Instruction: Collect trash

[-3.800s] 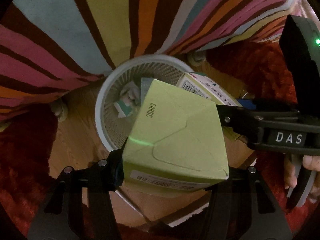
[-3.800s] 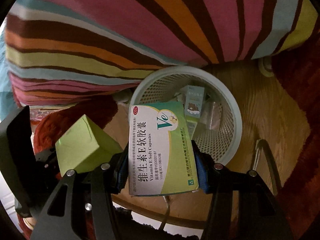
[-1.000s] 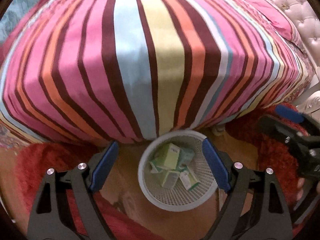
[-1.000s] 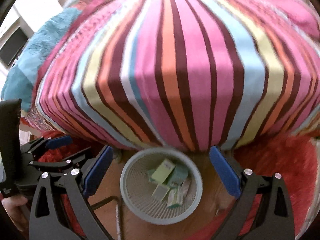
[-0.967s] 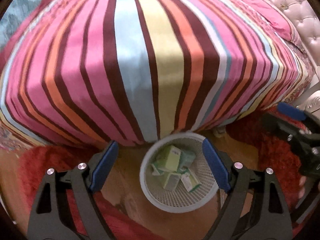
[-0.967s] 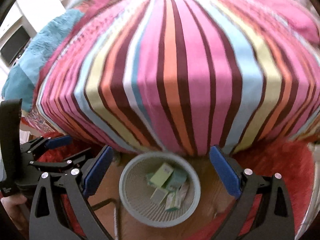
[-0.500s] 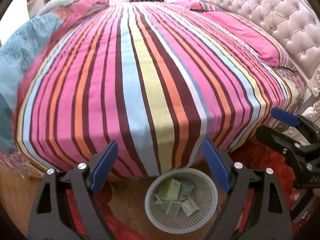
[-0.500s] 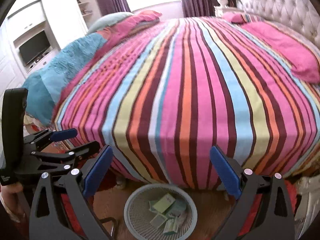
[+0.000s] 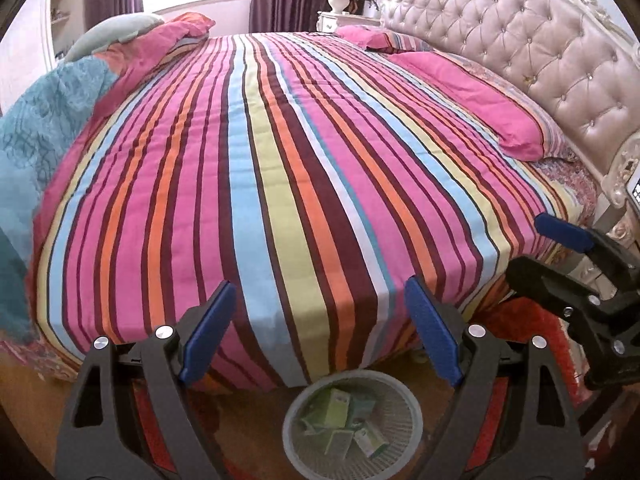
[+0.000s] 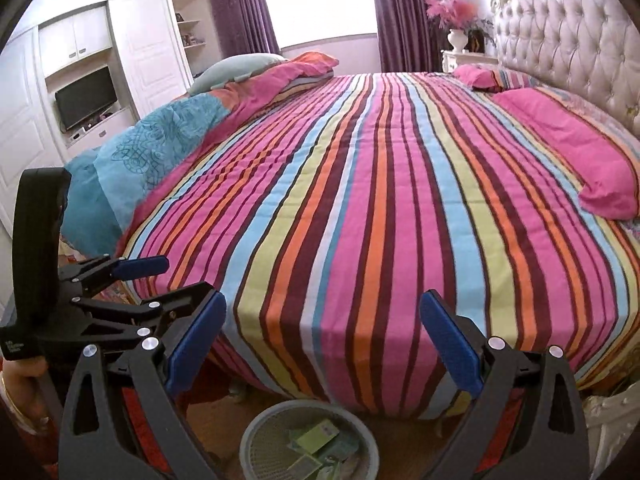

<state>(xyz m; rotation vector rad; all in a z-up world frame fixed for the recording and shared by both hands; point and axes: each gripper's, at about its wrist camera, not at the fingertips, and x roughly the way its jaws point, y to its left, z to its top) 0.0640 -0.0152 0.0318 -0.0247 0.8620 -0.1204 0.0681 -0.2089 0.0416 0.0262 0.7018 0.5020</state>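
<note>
Boxes (image 9: 340, 402) fill the basket (image 9: 412, 412) at the bed's (image 9: 280, 160) near edge; left gripper (image 9: 316, 340) and right gripper (image 10: 322, 344), both spread empty, should scan the bed for leftovers.

Bedroom, as I see it from both wrist views: wide bed (image 9: 304, 184) under striped cover; tufted headboard (image 9: 520, 40); pink pillows (image 10: 576, 148); purple curtains (image 10: 404, 16); white built-in wardrobe (image 10: 136, 40) with television (image 10: 86, 102); nightstand vase (image 10: 456, 38).
</note>
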